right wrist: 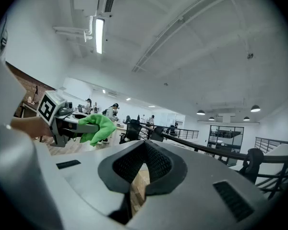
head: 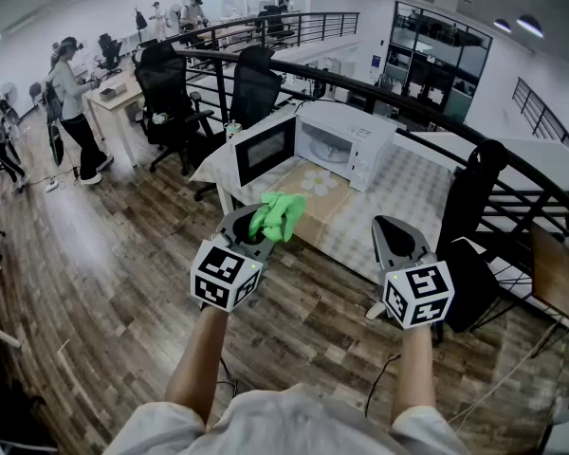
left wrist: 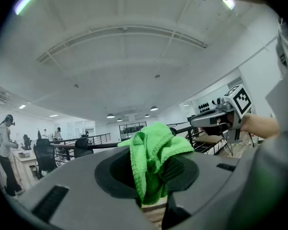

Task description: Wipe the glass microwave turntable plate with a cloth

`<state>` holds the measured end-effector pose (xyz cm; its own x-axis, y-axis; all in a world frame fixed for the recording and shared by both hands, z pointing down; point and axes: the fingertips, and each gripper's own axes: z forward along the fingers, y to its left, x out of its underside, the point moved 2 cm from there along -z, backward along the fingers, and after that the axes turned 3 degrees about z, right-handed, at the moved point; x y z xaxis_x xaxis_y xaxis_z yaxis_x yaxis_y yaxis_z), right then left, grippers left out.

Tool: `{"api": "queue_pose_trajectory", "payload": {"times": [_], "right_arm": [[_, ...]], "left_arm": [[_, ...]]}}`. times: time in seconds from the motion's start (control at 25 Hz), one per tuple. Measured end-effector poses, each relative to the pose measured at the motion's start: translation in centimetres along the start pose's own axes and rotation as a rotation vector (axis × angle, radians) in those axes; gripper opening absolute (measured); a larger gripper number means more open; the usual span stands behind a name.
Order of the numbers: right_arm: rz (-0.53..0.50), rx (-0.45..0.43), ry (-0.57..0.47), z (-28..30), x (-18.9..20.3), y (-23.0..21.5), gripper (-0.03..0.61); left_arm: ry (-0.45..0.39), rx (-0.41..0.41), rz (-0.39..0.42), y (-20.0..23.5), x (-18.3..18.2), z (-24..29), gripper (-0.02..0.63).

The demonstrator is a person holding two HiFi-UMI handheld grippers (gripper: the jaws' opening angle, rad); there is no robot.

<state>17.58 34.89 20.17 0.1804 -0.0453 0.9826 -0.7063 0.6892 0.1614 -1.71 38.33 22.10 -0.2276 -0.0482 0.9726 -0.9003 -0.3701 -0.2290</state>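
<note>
Head-camera view, looking down over a person's two forearms in a large open office with a wood-plank floor. At far left a person stands at a desk, with black office chairs just to the right. In the near left, the left hand-held gripper is held up at chest height, its jaws clamped on a bright green cloth that bunches above them and hangs a little below. The grip looks firm and ready for wiping. Beyond it, in the middle, a white microwave stands on a counter covered in a pale checked cloth, its door swung wide to the left, probably so the turntable can be reached. The glass turntable plate cannot be made out with certainty from here. It may sit inside the pale open cavity, and a white flower-shaped patch lies on a brown board just in front of the microwave. To the near right, the right hand-held gripper has its jaws pressed together with nothing between them, seemingly kept free to steady or lift the plate. Both grippers are well apart from the counter, so wiping has not begun. A dark railing curves along the far right.
</note>
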Motion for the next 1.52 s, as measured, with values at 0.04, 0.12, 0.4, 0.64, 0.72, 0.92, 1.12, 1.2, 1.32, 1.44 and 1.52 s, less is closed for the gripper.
{"api": "queue_pose_trajectory", "payload": {"times": [0.04, 0.12, 0.4, 0.64, 0.72, 0.92, 1.12, 1.2, 1.32, 1.44, 1.52], "right_arm": [[-0.004, 0.0, 0.004, 0.2, 0.0, 0.1, 0.012], [-0.01, 0.001, 0.008, 0.7, 0.0, 0.3, 0.012], [0.03, 0.009, 0.012, 2.6, 0.7, 1.7, 0.012], [0.052, 0.037, 0.018, 4.5, 1.2, 3.7, 0.012], [0.062, 0.047, 0.018, 5.7, 1.4, 3.3, 0.012], [0.067, 0.07, -0.003, 9.5, 1.6, 0.1, 0.012], [0.082, 0.076, -0.018, 15.4, 3.3, -6.7, 0.012], [0.086, 0.068, -0.013, 18.4, 3.6, -10.1, 0.012], [0.086, 0.038, 0.007, 22.8, 3.8, -14.6, 0.012], [0.079, 0.007, 0.015, 27.0, 3.7, -18.7, 0.012], [0.089, -0.02, 0.014, 29.7, 3.7, -21.0, 0.012]], "left_arm": [[-0.002, 0.001, 0.001, 0.2, 0.1, 0.0, 0.126], [-0.006, 0.004, 0.003, 0.7, 0.2, 0.0, 0.126], [-0.006, 0.018, -0.009, 3.2, 2.0, -1.0, 0.126], [0.002, 0.04, -0.005, 6.2, 3.8, -1.5, 0.127], [0.005, 0.047, -0.013, 7.2, 4.4, -0.6, 0.127], [0.008, 0.045, -0.012, 9.9, 5.6, 3.7, 0.127], [0.028, 0.028, -0.014, 12.5, 7.1, 11.9, 0.129], [0.03, 0.012, -0.027, 13.9, 7.0, 15.9, 0.129], [0.041, -0.011, -0.045, 16.0, 6.6, 21.6, 0.129], [0.054, -0.03, -0.047, 17.8, 6.4, 27.0, 0.129], [0.068, -0.045, -0.053, 19.0, 6.5, 30.3, 0.129]]}}
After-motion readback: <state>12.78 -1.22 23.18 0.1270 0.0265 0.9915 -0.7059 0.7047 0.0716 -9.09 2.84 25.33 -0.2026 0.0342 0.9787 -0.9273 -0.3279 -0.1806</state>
